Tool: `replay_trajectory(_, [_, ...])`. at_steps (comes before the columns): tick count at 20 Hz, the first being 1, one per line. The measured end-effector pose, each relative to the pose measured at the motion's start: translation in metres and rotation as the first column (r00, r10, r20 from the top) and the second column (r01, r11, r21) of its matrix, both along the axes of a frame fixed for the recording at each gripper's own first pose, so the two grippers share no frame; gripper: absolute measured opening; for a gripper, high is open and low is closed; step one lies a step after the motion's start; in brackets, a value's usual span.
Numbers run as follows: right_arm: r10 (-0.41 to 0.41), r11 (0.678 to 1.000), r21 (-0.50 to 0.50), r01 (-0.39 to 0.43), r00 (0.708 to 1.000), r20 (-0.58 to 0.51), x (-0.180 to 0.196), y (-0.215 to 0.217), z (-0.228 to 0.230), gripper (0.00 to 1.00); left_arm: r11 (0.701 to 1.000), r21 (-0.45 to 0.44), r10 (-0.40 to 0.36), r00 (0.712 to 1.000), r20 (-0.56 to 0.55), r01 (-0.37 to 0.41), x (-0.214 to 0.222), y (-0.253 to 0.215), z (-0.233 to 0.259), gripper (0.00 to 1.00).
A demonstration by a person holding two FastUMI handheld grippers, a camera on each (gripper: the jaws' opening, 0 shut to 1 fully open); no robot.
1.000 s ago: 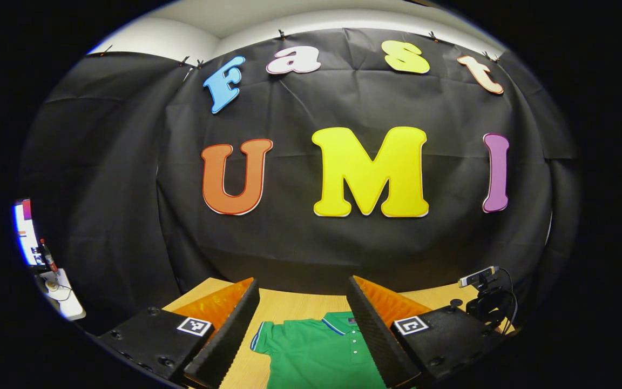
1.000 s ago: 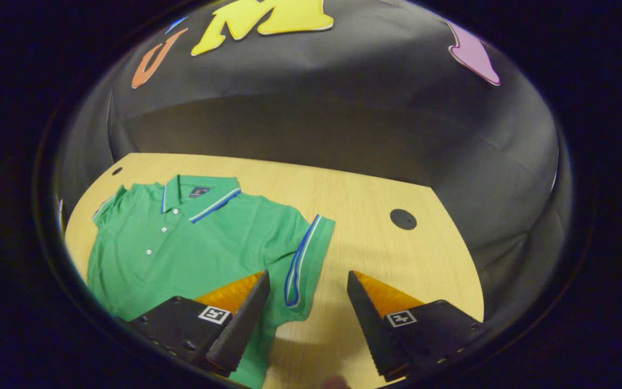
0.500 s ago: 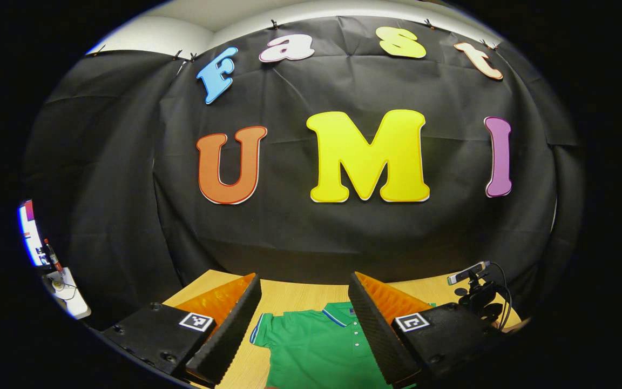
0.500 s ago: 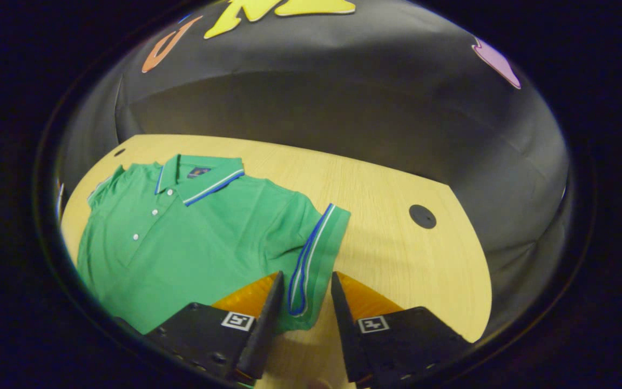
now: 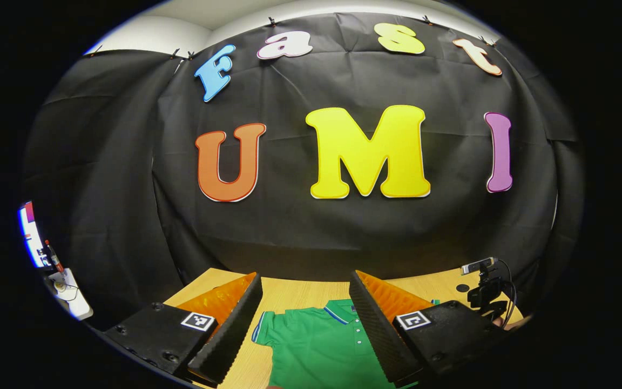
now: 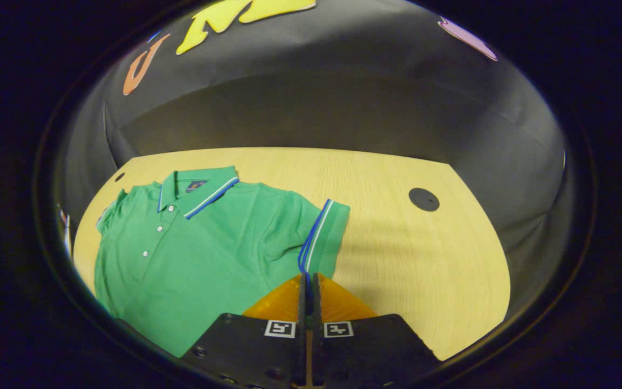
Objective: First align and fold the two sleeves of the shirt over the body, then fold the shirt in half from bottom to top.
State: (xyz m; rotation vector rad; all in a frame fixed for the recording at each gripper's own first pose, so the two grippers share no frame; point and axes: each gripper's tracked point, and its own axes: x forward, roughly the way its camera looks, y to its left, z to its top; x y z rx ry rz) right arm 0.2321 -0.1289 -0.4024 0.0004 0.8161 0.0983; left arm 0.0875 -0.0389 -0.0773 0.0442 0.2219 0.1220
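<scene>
Right tongs [image 6: 309,281] pinched on the shirt [image 6: 203,243] sleeve cuff [image 6: 319,237]; left tongs [image 5: 305,302] wide, empty.

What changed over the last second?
The right gripper closed from wide open onto the striped cuff of the sleeve of the green shirt. The left gripper stayed open above the shirt, which still lies flat on the table.
</scene>
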Motion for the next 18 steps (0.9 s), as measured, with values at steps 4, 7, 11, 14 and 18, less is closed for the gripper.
replay_trajectory(4, [-0.017, 0.999, 0.041, 0.017, 1.000, -0.001, -0.001, 0.002, 0.008, 0.00, 1.000, -0.003, -0.006, 1.000, 0.000, 0.006, 0.000, 0.000, -0.001, 1.00])
replay_trajectory(7, [-0.022, 0.998, 0.064, 0.020, 0.999, 0.038, 0.002, 0.009, 0.030, 0.00, 1.000, -0.005, -0.004, 1.000, 0.005, 0.004, -0.001, 0.002, 0.002, 1.00])
replay_trajectory(11, [-0.009, 0.996, 0.087, 0.001, 0.996, 0.093, 0.008, 0.034, 0.064, 0.00, 1.000, -0.020, 0.010, 1.000, 0.009, -0.010, -0.004, 0.009, 0.002, 1.00])
replay_trajectory(14, [0.010, 0.994, 0.105, -0.023, 0.992, 0.127, 0.014, 0.066, 0.082, 0.00, 1.000, -0.019, 0.023, 1.000, 0.017, -0.022, -0.005, 0.020, 0.008, 1.00])
replay_trajectory(18, [0.084, 0.989, 0.115, -0.097, 0.990, 0.116, 0.014, 0.122, 0.082, 0.00, 0.998, -0.019, 0.057, 0.998, 0.026, -0.057, -0.015, 0.041, 0.014, 1.00])
